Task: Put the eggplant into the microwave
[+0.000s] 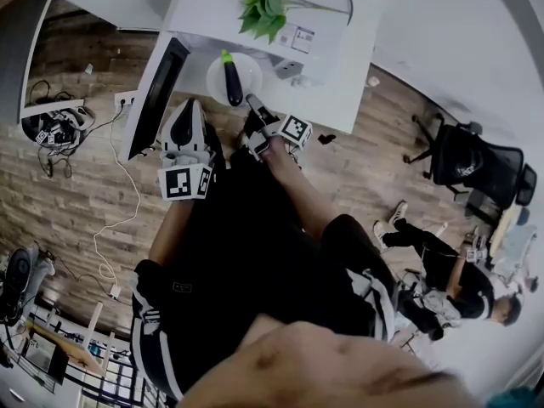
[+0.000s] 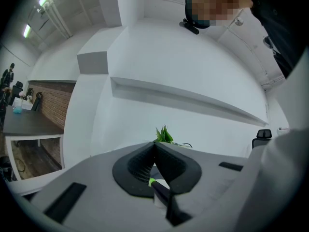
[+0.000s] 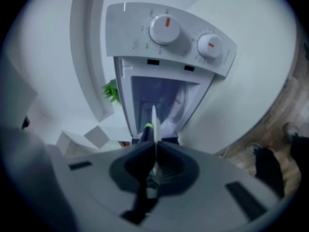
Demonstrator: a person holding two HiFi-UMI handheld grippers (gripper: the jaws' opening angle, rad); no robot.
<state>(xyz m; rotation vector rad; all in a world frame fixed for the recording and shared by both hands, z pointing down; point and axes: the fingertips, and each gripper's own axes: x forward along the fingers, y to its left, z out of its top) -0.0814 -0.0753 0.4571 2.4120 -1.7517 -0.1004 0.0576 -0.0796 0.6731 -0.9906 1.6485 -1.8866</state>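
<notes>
Eggplant (image 1: 234,82) lies on plate (image 1: 251,75) on tabletop (image 1: 340,83), in front of microwave (image 3: 145,42). Left gripper (image 2: 154,146) and right gripper (image 3: 154,144) jaws both closed, empty. I'd open right jaws wide, straddle mid-body, squeeze gently.

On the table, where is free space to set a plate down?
Bare table lies at the front right corner, between the grey box and the table's edge. The surface left of the plant also looks bare. It is crowded around the plate with the eggplant, hemmed by the microwave, the left gripper and the right gripper.
</notes>
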